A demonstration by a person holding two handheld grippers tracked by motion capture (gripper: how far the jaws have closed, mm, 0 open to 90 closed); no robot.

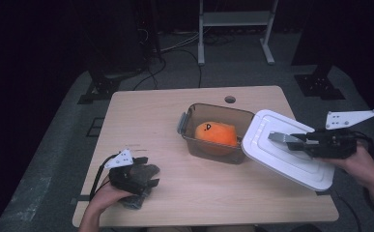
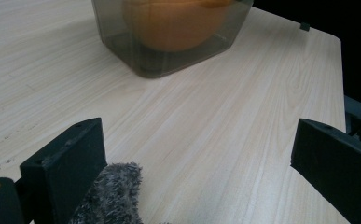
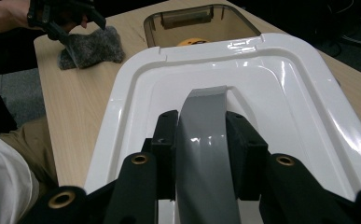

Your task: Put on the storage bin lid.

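Things on the bench (image 1: 175,193) count as one brown see-through container (image 1: 212,153), one orange plush toy (image 1: 216,134) inside it, one white lid (image 1: 283,157) and one grey fuzzy cloth (image 1: 143,178).

At 3 o'clock in the high view, the right gripper (image 1: 282,139) has its jaws pressed in on the lid's grey handle (image 3: 205,140), one jaw on each side, and holds the lid tilted in the air, its near edge over the container's right rim. The container sits open near the bench's middle, a grey latch (image 1: 181,123) on its 9 o'clock end.

At 7 o'clock, the left gripper (image 1: 143,174) rests over the cloth with its jaws spread wide; in the left gripper view the cloth (image 2: 113,196) lies against the left jaw while the other jaw stands well apart from it.

Bare wood lies between cloth and container. A round hole (image 1: 230,99) sits at the bench's 12 o'clock edge.
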